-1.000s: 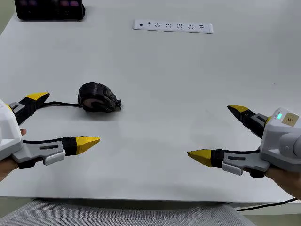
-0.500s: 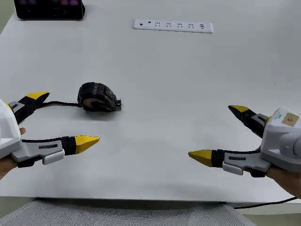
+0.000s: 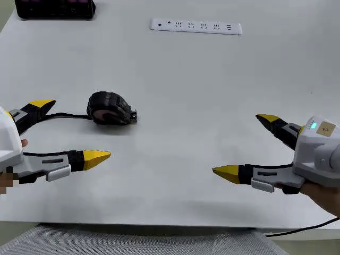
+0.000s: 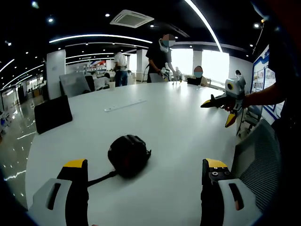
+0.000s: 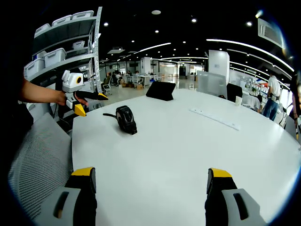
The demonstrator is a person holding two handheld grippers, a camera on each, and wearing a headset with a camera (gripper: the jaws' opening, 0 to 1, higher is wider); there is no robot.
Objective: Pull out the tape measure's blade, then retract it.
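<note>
While both grippers hover above the near edge of the white table [image 3: 186, 79], the black tape measure [image 3: 110, 109] sits left of centre, blade retracted with its hook at the case, apart from both grippers. Left gripper [image 3: 81, 128]: jaws spread wide, empty, near the tape (its black cord [image 3: 66, 115] runs toward the upper jaw). Right gripper [image 3: 235, 143]: jaws also spread wide, empty, well apart from the tape. White power strip [image 3: 196, 26] lies toward the far edge.

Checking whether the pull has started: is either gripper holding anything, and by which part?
Nothing is held. Both the left gripper and right gripper are open, apart from the tape measure.
</note>
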